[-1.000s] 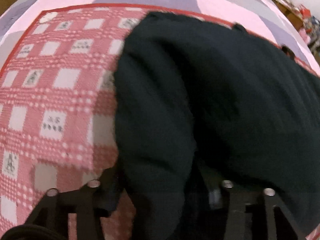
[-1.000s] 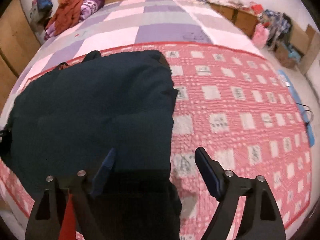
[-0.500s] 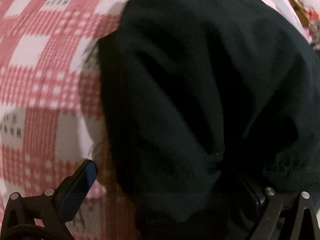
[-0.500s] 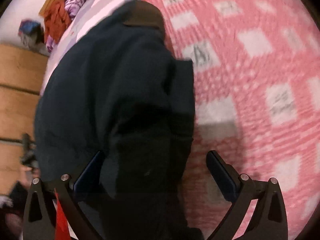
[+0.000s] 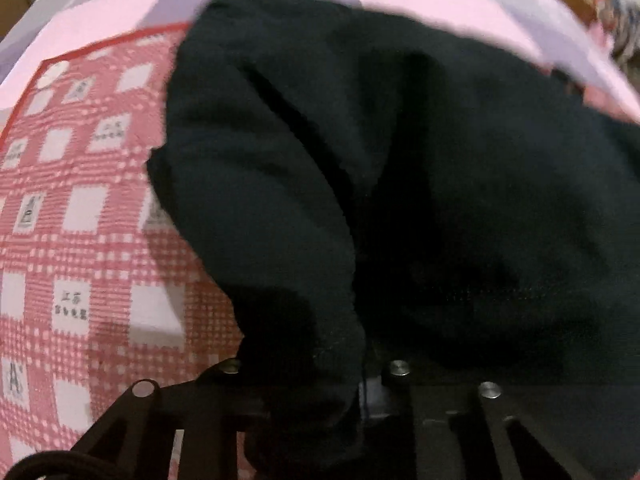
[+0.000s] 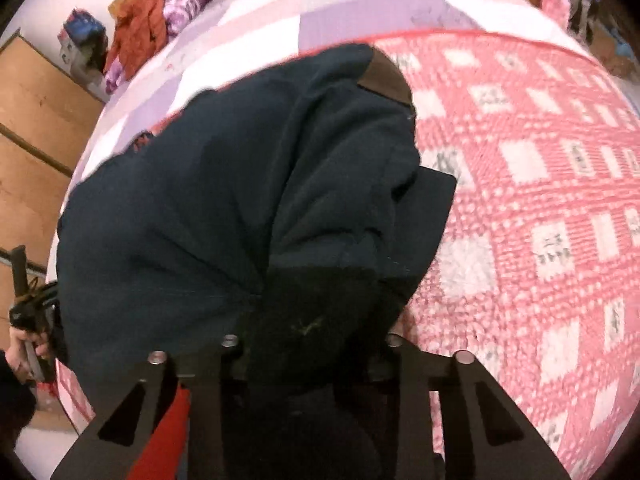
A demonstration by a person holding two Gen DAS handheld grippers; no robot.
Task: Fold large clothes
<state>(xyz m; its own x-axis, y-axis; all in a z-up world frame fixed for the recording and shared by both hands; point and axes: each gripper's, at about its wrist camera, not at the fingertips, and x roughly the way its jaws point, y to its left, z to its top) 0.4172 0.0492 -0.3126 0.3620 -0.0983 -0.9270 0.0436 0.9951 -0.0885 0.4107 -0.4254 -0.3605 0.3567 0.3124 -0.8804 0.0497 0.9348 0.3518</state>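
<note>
— Grippers, what state were they in?
— Both had just been closing. The left gripper (image 5: pixel 316 376) pinched a bunched fold of the dark garment (image 5: pixel 400 184); the right gripper (image 6: pixel 308 344) clamped its near edge.
— And the garment?
— Heaped on the pink checked blanket (image 6: pixel 540 200) (over a lilac bedspread (image 6: pixel 340 12)), reaching across between the two grippers.

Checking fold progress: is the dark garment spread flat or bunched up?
Bunched up. The dark garment sits in a rumpled heap on the pink checked blanket, with deep creases and overlapping layers.
</note>
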